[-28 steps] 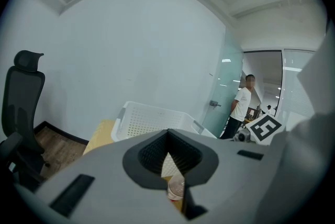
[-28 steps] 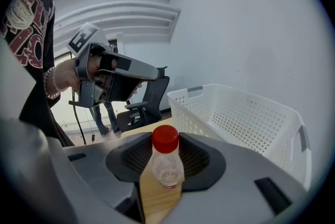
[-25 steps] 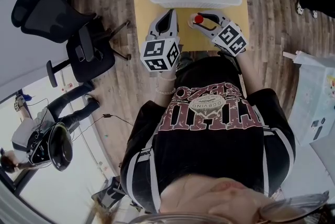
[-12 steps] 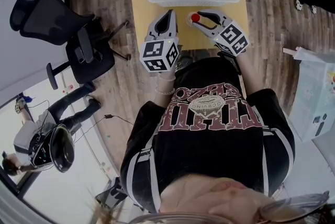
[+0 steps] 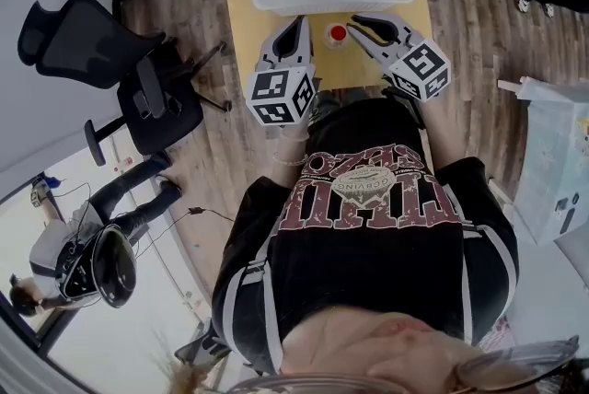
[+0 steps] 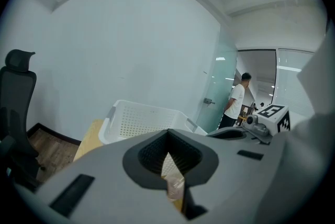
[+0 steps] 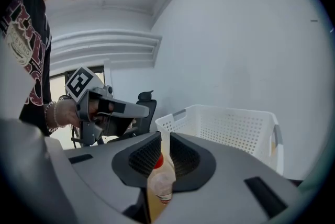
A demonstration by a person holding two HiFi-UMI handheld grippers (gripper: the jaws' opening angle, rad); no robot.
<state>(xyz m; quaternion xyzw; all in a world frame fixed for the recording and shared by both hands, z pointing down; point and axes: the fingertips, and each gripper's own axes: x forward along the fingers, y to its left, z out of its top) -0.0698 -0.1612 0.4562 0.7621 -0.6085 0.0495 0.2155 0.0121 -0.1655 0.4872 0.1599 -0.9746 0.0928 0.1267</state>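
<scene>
1. Two grippers: one left gripper [image 5: 296, 24], one right gripper [image 5: 352, 22]. One small clear bottle [image 5: 337, 34] with a red cap. One white basket [image 5: 276, 2]. One yellow table [image 5: 234, 33]. One black chair [image 5: 87, 42].
2. Bottle standing on the table, just in front of the basket, between the tips of the two grippers.
3. Right gripper: jaws only a thin slit apart, tips right beside the bottle, red cap and clear side peeking through the slit.
4. Left gripper: jaws pressed together at the tips, holding nothing, just left of the bottle.
5. One cube with black-and-white square marks on each gripper. Small label on the bottle, too tiny to read.
6. Basket filling the far end of the table, almost side to side. Thin bare strip of wood in front of it, near table edge close under the grippers. Chair well off to the left, on the wood floor.
</scene>
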